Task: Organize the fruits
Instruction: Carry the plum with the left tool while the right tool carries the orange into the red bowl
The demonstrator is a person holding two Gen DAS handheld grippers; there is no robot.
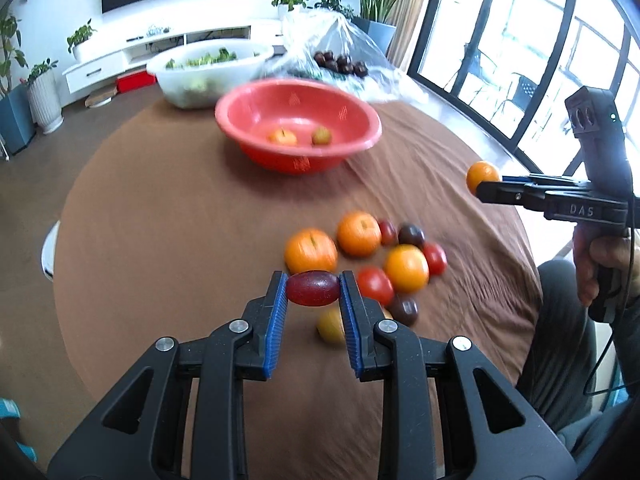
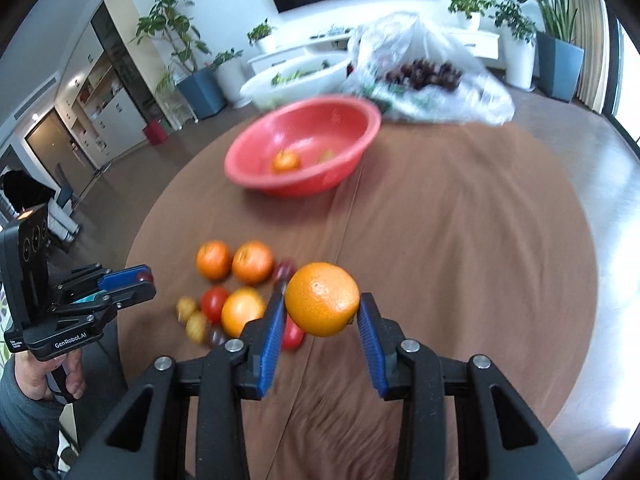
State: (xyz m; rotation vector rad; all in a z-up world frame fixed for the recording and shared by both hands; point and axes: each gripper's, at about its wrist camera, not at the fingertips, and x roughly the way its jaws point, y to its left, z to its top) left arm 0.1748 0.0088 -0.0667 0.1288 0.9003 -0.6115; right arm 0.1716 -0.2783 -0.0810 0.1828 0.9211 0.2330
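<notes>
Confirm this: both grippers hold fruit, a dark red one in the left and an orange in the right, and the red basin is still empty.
Not quite. The red basin is not empty: the left wrist view shows two fruits in it. Left gripper does hold the dark red fruit, right gripper the orange.

Bare cloth (image 2: 460, 220) before red bowl (image 2: 304, 148)

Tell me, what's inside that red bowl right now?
Two fruits lie inside the red bowl: an orange one and a smaller yellowish-green one. The near wall hides part of the bowl's floor, so anything lying low there cannot be seen.
</notes>
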